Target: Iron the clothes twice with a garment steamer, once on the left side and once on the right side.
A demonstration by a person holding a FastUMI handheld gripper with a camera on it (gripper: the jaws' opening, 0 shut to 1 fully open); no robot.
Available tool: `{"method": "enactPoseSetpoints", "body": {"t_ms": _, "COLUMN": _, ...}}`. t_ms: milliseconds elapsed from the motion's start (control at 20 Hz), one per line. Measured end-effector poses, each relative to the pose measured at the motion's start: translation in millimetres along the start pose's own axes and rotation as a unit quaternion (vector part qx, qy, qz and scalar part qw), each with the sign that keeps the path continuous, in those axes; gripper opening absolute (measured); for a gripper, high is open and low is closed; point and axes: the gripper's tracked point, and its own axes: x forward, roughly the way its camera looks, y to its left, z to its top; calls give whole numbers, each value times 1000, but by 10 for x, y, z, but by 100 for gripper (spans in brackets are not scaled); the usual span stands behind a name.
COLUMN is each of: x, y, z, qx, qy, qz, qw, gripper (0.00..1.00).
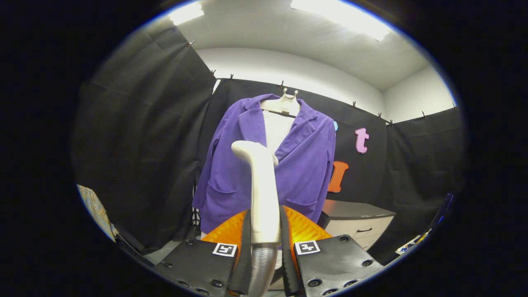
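white steamer (262, 185) upright between fingers; purple jacket (268, 165) hanging beyond on hanger.

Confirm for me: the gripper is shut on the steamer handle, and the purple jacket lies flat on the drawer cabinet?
Not quite. The gripper is shut on the steamer handle, but the purple jacket is not lying on the drawer cabinet; it hangs on a hanger against the booth wall, as the gripper view shows.
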Motion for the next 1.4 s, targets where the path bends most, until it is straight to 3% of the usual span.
{"method": "enactPoseSetpoints", "body": {"t_ms": 450, "x": -118, "y": -1040, "z": 421, "qx": 65, "qy": -24, "qz": -53, "qw": 996, "gripper": 38}}
{"method": "enactPoseSetpoints", "body": {"t_ms": 750, "x": -259, "y": -1632, "z": 500, "qx": 65, "qy": -30, "qz": -80, "qw": 994, "gripper": 38}}
{"method": "enactPoseSetpoints", "body": {"t_ms": 1400, "x": -395, "y": -2071, "z": 454, "qx": 51, "qy": -46, "qz": -65, "qw": 996, "gripper": 38}}
